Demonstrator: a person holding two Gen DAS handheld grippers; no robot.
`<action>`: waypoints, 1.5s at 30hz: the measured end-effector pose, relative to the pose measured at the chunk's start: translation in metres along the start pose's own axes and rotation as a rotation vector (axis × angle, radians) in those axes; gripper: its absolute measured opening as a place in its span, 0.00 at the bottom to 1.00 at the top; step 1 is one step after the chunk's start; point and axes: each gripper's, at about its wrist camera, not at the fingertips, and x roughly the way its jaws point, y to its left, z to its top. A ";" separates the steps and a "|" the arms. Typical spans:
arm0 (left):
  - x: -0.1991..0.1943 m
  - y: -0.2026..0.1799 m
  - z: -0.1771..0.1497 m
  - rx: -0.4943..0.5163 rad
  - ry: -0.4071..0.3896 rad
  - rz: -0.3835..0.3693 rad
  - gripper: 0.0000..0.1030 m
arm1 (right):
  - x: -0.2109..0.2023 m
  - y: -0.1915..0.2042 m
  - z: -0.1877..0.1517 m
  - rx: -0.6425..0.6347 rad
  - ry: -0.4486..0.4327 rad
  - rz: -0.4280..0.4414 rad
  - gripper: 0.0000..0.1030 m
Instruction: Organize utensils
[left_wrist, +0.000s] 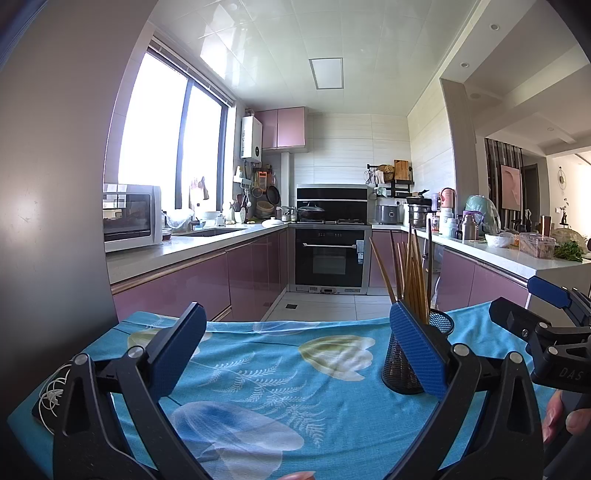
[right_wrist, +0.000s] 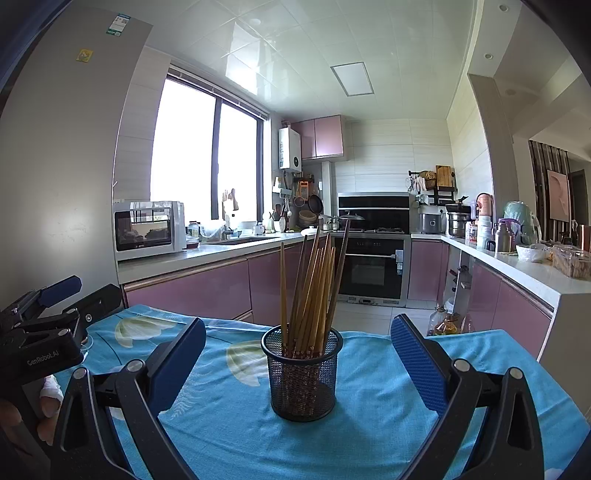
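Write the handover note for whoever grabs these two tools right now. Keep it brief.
Left tool: open, empty, held over the blue floral cloth, with the holder off to its right.
Right tool: open, empty, facing the black mesh holder, which stands ahead between its fingers, untouched.
Job's things: the chopsticks all stand upright in the mesh holder on the cloth. A white cord lies at the cloth's left edge.
Done: no loose utensils show on the cloth in either view.
Left: likely nothing, or only checking outside the views; I cannot tell whether more utensils are due.
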 end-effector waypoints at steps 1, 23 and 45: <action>-0.001 0.000 0.000 0.000 -0.001 0.000 0.95 | 0.000 0.000 0.000 0.000 0.001 0.000 0.94; 0.001 -0.002 -0.001 0.002 0.004 -0.003 0.95 | 0.000 0.000 0.000 0.003 0.000 0.000 0.94; 0.002 -0.002 -0.002 0.004 0.005 -0.007 0.95 | 0.001 0.003 0.000 0.008 -0.005 0.004 0.94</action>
